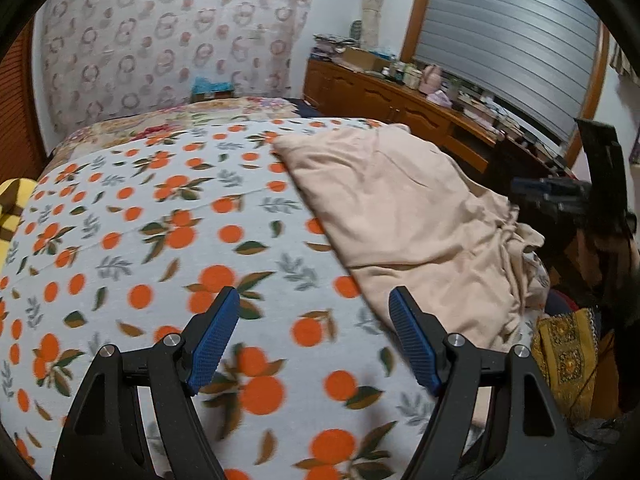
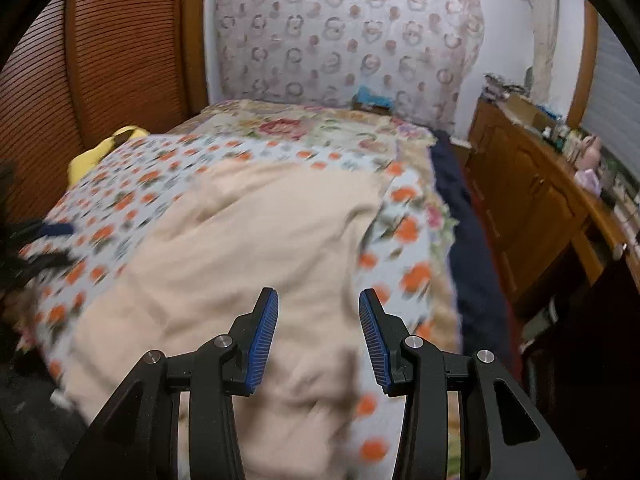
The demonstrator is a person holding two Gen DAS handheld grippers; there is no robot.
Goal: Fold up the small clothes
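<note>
Matt, soft cloth garment point(image 1: 404, 216)

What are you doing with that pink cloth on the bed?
A person is folding small clothes with a gripper in each hand. A pale pink garment lies spread, a bit rumpled, on the orange-print blanket covering the bed. The right gripper hangs over the garment with its jaws apart and nothing between them. The left gripper is over bare blanket beside the garment, jaws wide open and empty. Neither one holds the cloth right now.
</note>
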